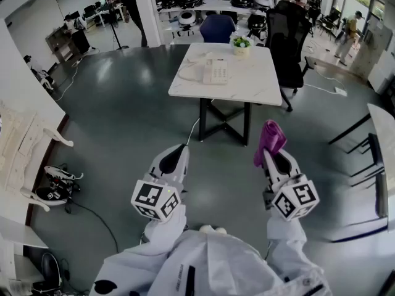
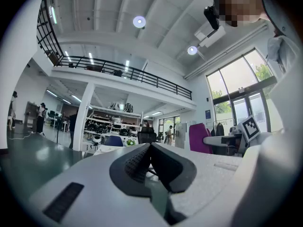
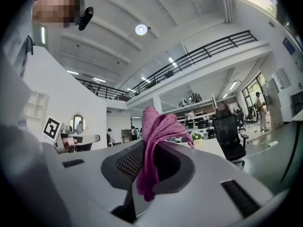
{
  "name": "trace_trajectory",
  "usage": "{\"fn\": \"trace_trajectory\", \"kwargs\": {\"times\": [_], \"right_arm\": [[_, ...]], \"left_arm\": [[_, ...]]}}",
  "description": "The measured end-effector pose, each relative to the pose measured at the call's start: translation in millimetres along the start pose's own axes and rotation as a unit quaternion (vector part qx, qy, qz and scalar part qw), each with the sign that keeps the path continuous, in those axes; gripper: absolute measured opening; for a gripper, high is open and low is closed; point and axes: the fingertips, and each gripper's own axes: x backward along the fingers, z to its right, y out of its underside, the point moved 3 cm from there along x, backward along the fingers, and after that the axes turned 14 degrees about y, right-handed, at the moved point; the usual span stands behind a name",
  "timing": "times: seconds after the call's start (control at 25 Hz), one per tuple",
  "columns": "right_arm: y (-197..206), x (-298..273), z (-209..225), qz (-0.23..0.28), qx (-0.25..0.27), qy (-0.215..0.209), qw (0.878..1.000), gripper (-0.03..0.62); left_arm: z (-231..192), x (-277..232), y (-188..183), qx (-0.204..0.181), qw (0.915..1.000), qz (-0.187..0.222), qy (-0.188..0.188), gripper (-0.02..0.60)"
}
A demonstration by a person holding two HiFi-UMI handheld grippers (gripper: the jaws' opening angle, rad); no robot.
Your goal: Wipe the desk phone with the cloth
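Grasps purple cloth [image 1: 270, 137] in right gripper [image 1: 271, 158], bunched lengthwise, pointing up; holds left gripper [image 1: 178, 153] clenched, empty; faces phone [image 1: 215, 71] on tabletop [image 1: 254, 84].

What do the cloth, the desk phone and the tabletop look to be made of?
Cloth: soft magenta knitted or waffle-weave fabric, ribbed texture, hanging in limp folds.
Desk phone: likely white matte plastic, smooth moulded casing.
Tabletop: white, faintly veined, marble-look; stone or laminate, cannot tell.
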Motion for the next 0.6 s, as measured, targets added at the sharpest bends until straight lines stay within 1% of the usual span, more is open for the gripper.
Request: {"fn": "trace_trajectory", "kwargs": {"times": [0.6], "right_arm": [[1, -2, 19, -0.003, -0.006, -0.005, 1.0, 0.037]], "left_arm": [[10, -16, 7, -0.002, 0.9999, -0.013, -0.008, -0.002]]}}
